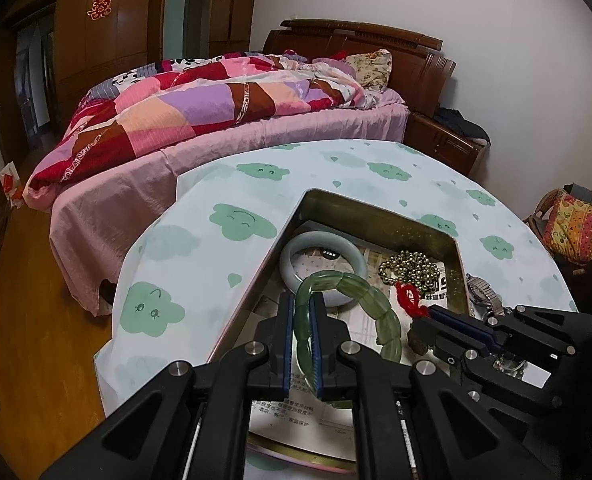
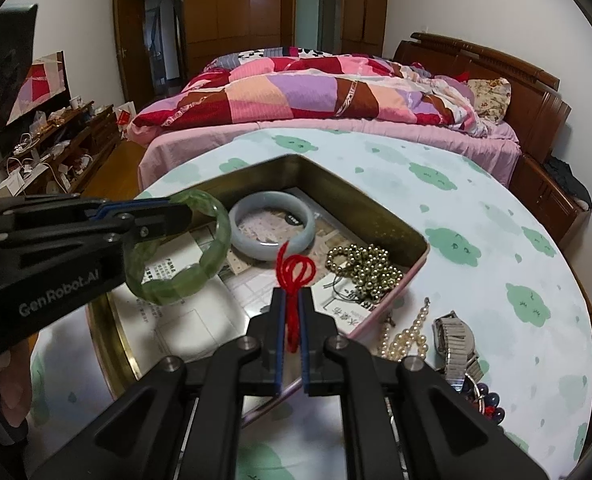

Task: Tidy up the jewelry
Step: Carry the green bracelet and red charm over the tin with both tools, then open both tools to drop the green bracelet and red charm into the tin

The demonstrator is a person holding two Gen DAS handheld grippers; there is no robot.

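While your two grippers work over the open tin (image 2: 396, 229), its contents crowd the floor: a pale jade bangle (image 2: 271, 229) lies flat toward the tin's far corner, and a heap of gold beads (image 2: 366, 266) sits against the tin's right wall, both on printed paper lining the bottom. Outside the tin, just past its right wall on the cloud-print tablecloth (image 2: 476, 208), lie a pearl strand (image 2: 406, 334), a metal watch (image 2: 458, 342) and some dark beads (image 2: 490, 400). Your left gripper (image 1: 304, 312) is clamped on the green segmented bracelet (image 1: 370, 308), holding it raised over the tin's left half, close beside the bangle. Your right gripper (image 2: 291, 300) is closed on a red knotted cord (image 2: 293, 270), its loops standing above the tin's middle, between bangle and gold beads. Bare paper remains in the tin's near half; the walls rise on all sides.
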